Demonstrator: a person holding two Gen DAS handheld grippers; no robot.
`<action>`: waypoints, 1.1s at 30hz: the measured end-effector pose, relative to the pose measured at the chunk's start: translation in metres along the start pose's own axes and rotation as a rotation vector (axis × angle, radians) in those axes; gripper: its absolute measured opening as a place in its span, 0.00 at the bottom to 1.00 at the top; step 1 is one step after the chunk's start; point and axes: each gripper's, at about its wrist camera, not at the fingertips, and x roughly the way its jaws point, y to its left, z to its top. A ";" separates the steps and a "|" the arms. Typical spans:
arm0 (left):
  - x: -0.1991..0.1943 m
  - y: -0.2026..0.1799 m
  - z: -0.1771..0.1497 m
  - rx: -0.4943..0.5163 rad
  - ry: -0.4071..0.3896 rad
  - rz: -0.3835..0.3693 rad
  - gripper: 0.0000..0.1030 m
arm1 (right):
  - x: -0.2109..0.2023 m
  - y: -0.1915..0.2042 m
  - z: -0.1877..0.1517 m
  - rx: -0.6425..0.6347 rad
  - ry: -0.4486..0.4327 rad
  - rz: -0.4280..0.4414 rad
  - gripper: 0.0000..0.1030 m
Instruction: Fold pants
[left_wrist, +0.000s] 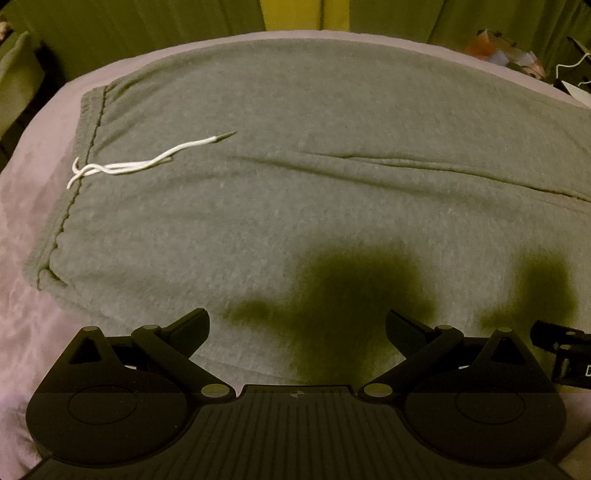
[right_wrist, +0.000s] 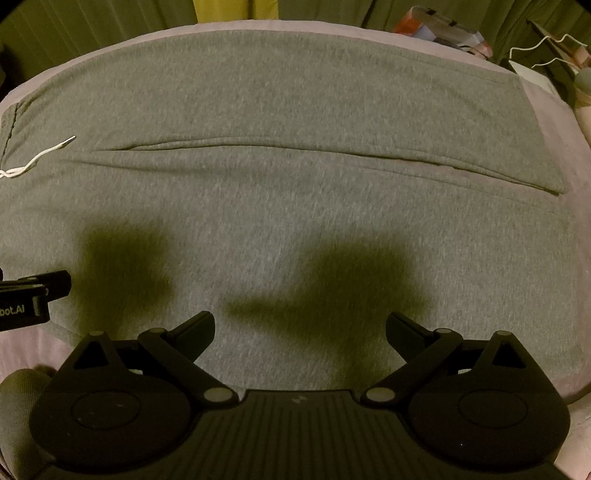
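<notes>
Hovering side by side above the near edge of the cloth, the left hand-held gripper (left_wrist: 297, 325) and the right hand-held gripper (right_wrist: 300, 326) both have their jaws spread wide and empty, likely poised to pinch that near edge for a fold. Beneath them the grey pants (left_wrist: 295, 192) lie spread flat on a bed (left_wrist: 33, 206) with a pale mauve sheet; soft, fleecy knit, legs parallel with a long seam between. Farther left, a white drawstring (left_wrist: 147, 162) trails from the gathered waistband (left_wrist: 86, 122).
</notes>
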 end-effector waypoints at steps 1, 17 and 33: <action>0.000 0.000 0.000 0.001 0.000 0.001 1.00 | 0.000 -0.001 0.000 0.001 -0.001 0.000 0.96; 0.004 0.000 0.001 0.008 0.010 -0.003 1.00 | 0.002 -0.001 0.006 -0.003 0.007 -0.011 0.96; 0.010 0.001 0.006 0.027 0.018 -0.003 1.00 | 0.006 -0.002 0.008 -0.008 0.014 -0.011 0.96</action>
